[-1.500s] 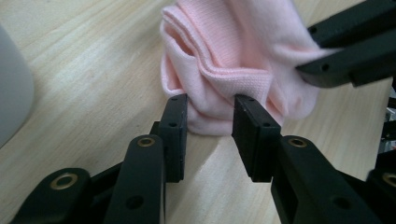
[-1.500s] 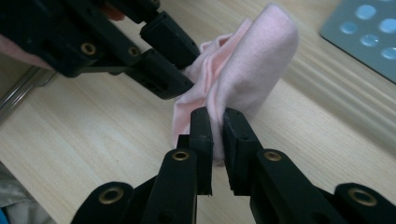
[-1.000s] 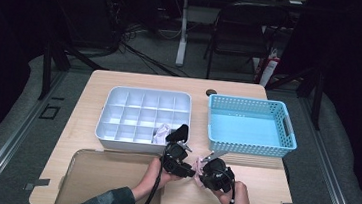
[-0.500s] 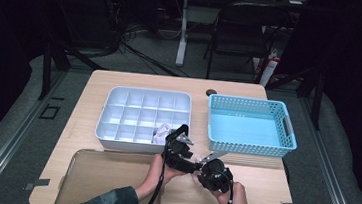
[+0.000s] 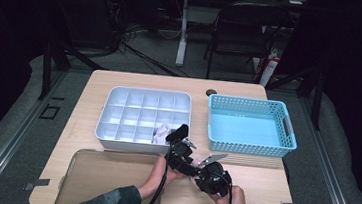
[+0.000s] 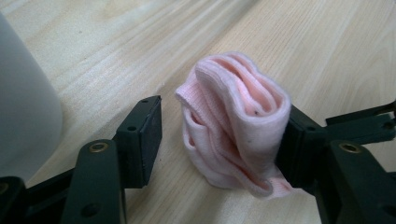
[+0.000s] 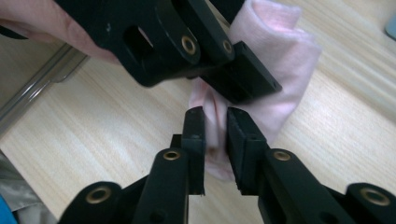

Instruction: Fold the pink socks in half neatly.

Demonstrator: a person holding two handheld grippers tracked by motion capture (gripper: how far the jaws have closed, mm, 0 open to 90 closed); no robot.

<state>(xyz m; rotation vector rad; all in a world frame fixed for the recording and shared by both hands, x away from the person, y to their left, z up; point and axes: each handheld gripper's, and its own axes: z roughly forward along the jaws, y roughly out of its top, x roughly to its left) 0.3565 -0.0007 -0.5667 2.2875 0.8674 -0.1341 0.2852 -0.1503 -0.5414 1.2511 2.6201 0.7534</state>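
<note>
A rolled pink sock stands on the wooden table between the jaws of my left gripper. That gripper is open: one pad is clear of the cloth and the other rests against it. Its jaws have just opened off the sock and eased back in a little. My right gripper faces it and is shut on a fold at the sock's lower edge. Its jaws have just been opening slightly, with the cloth still between them. In the high view both grippers, left and right, meet near the table's front.
A white tray with several compartments sits just behind the grippers, with a white cloth in a front cell. A blue basket stands at the right. A see-through flat bin lies at the front left.
The left gripper has shifted slightly toward the tray and its jaws stand wider. The right hand has stayed where it was.
</note>
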